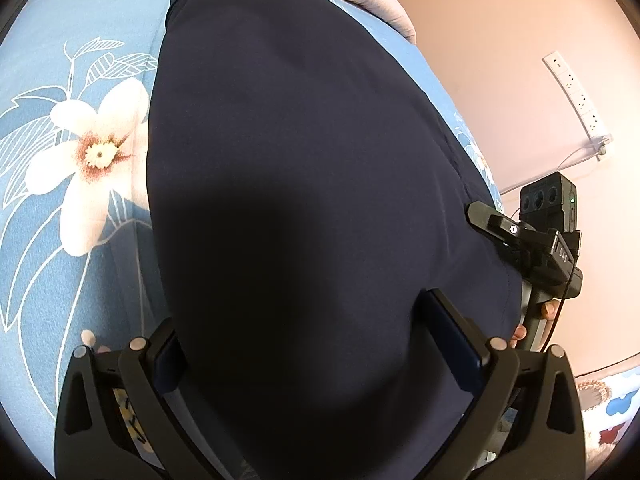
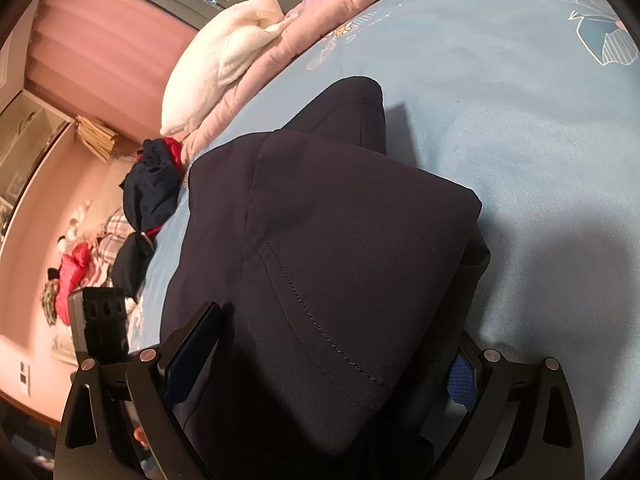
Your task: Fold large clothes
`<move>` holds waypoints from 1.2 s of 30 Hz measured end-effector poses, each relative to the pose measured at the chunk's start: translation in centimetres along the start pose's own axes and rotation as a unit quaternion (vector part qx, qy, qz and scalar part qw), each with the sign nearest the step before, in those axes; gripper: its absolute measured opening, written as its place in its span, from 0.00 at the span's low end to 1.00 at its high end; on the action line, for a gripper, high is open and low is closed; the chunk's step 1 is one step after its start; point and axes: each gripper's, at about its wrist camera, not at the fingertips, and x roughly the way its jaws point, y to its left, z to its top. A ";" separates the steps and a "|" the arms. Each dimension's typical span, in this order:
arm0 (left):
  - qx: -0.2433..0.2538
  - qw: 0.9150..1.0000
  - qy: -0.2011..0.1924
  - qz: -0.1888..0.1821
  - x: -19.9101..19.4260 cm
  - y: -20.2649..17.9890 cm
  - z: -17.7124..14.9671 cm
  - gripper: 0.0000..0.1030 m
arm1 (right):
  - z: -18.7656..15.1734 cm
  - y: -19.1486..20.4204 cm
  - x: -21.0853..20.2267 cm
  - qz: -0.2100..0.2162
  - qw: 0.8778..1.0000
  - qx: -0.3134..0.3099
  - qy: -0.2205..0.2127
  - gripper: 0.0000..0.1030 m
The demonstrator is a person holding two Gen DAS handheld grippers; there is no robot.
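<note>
One dark navy garment [image 1: 312,200] is lying across the blue floral bedsheet [image 1: 80,240], and it is looking partly folded: in the right wrist view a panel with a stitched hem is sitting doubled over the layer beneath, with a narrower part, possibly a sleeve, poking toward the far side. How many folds are done I am judging only from these layers; at least one more fold is probably remaining before the piece is compact.

Both tools are working at the near edge of the cloth. The left gripper [image 1: 320,364] is showing its jaws spread wide, with fabric filling the gap between them; whether the pads are actually biting the cloth I cannot tell. The right gripper [image 2: 320,360] is likewise standing with jaws apart on either side of the doubled fabric, nothing clearly pinched. In the left wrist view the right tool is appearing at the garment's right edge, so the two are sitting near each other along the same side.

Containers are not appearing anywhere in either view. What is serving as storage is only the bed itself: a second heap of dark and red clothes [image 2: 154,184] is waiting at the far left edge of the sheet, well apart from the navy piece, and it is looking unfolded. A white fluffy pillow [image 2: 224,64] is resting on a pink quilt [image 2: 320,24] at the far side. More clothing is lying on the floor beyond the bed, too blurred to sort
</note>
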 end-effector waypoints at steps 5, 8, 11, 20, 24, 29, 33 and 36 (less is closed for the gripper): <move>0.002 1.000 0.000 0.003 0.2 0.0 0.4 1.00 | 0.0 0.2 0.0 -0.003 1.000 -0.002 0.001 0.95; 0.003 1.000 -0.001 0.004 0.4 -0.1 0.5 1.00 | 0.1 0.3 0.2 -0.007 1.000 -0.004 0.004 0.95; 0.003 1.000 -0.001 0.005 0.8 -0.2 0.8 1.00 | 0.2 0.4 0.3 -0.011 1.000 -0.007 0.008 0.95; 0.004 1.000 0.001 0.005 1.2 -0.2 1.2 1.00 | 0.3 0.4 0.4 -0.016 1.000 -0.013 0.012 0.95; 0.006 1.000 0.001 0.005 1.5 -0.3 1.5 1.00 | 0.3 0.4 0.4 -0.018 1.000 -0.016 0.013 0.95; 0.006 1.000 0.001 0.003 2.1 0.0 2.2 1.00 | 0.1 0.4 0.4 -0.024 1.000 -0.017 0.009 0.95; 0.010 1.000 0.002 0.006 2.0 0.1 2.4 1.00 | 0.1 0.5 0.4 -0.026 0.999 -0.018 0.009 0.95; 0.010 1.000 0.001 0.006 2.0 0.1 2.4 1.00 | 0.0 0.5 0.4 -0.027 0.999 -0.018 0.009 0.95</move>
